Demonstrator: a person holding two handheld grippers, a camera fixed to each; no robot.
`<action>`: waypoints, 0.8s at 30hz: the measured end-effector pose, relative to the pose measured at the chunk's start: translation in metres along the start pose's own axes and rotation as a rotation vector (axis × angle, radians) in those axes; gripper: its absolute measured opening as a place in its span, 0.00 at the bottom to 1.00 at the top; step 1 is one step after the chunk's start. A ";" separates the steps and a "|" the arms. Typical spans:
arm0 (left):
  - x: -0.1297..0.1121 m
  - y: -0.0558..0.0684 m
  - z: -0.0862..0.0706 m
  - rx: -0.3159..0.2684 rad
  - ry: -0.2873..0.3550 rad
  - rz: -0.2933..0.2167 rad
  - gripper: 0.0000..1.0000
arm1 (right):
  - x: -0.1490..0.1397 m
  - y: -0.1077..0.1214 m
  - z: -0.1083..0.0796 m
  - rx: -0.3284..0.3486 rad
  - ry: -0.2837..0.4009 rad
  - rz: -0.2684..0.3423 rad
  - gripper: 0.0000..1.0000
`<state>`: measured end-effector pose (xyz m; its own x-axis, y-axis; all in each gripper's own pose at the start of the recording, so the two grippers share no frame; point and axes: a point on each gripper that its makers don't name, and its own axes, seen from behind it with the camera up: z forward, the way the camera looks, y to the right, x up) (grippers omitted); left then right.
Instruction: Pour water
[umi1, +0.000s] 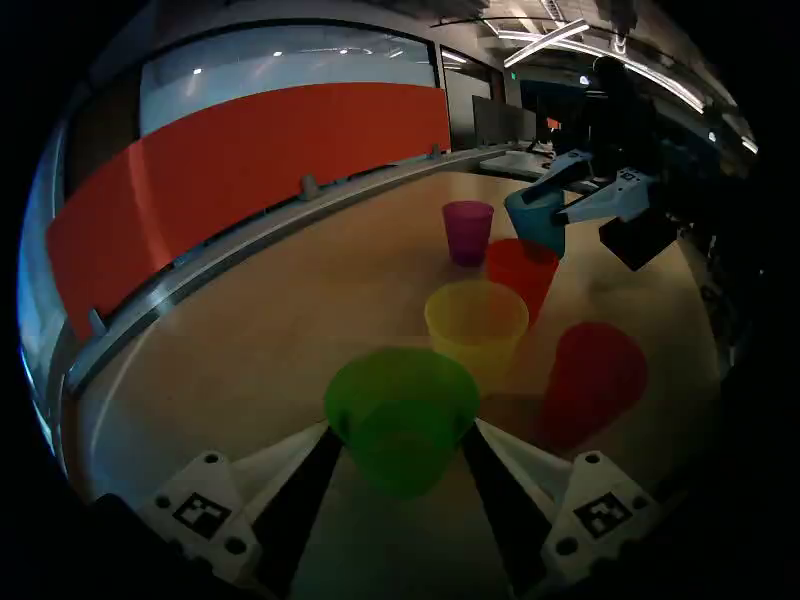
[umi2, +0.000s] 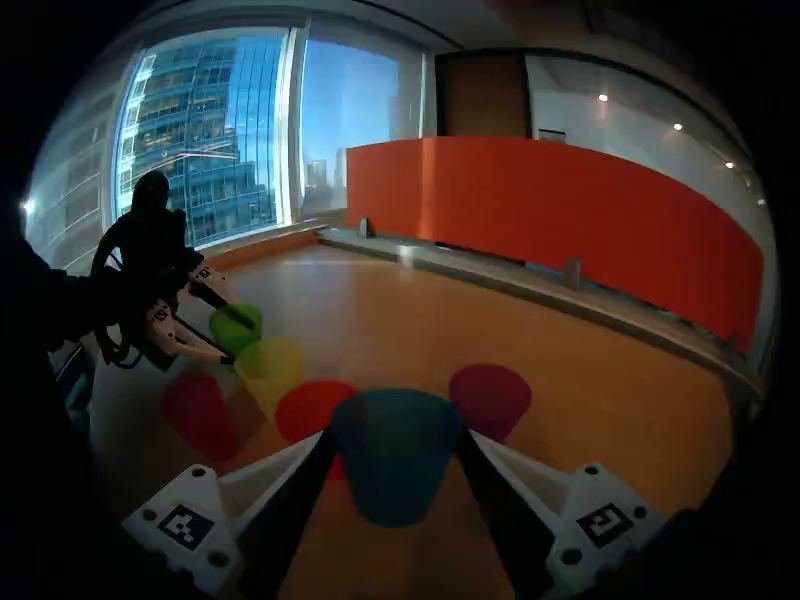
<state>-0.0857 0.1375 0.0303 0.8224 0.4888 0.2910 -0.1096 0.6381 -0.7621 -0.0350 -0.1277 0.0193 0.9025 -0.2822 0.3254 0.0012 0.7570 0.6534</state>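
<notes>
My left gripper (umi1: 402, 430) is shut on a green cup (umi1: 400, 420), held low over the wooden table (umi1: 280, 320). Beyond it stand a yellow cup (umi1: 477, 325), an orange-red cup (umi1: 520, 272) and a purple cup (umi1: 468, 230) in a row. A red cup (umi1: 592, 380) stands to the right. My right gripper (umi2: 395, 440) is shut on a blue cup (umi2: 397, 455); from the left gripper view that blue cup (umi1: 535, 220) hangs just above the orange-red cup. The right gripper view has the orange-red cup (umi2: 305, 408), purple cup (umi2: 492, 397), yellow cup (umi2: 268, 365) and green cup (umi2: 236, 325).
An orange partition (umi1: 250, 170) with a grey rail runs along the table's far edge. Large windows (umi2: 220, 130) lie behind the person (umi2: 150, 240) holding the grippers. Bare tabletop (umi2: 420, 320) stretches between the cups and the partition.
</notes>
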 end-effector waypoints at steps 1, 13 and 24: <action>-0.001 0.000 0.001 -0.001 -0.006 0.003 0.82 | -0.001 0.000 0.001 0.000 -0.002 0.000 0.90; -0.007 0.001 0.003 -0.012 -0.030 0.001 0.82 | -0.008 0.001 0.003 -0.002 -0.014 0.003 0.90; -0.014 0.001 0.000 -0.023 -0.042 -0.021 0.82 | -0.017 -0.001 0.006 -0.004 -0.026 0.014 0.90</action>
<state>-0.0973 0.1318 0.0256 0.8003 0.5002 0.3305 -0.0791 0.6346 -0.7688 -0.0534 -0.1272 0.0170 0.8909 -0.2867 0.3522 -0.0098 0.7632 0.6461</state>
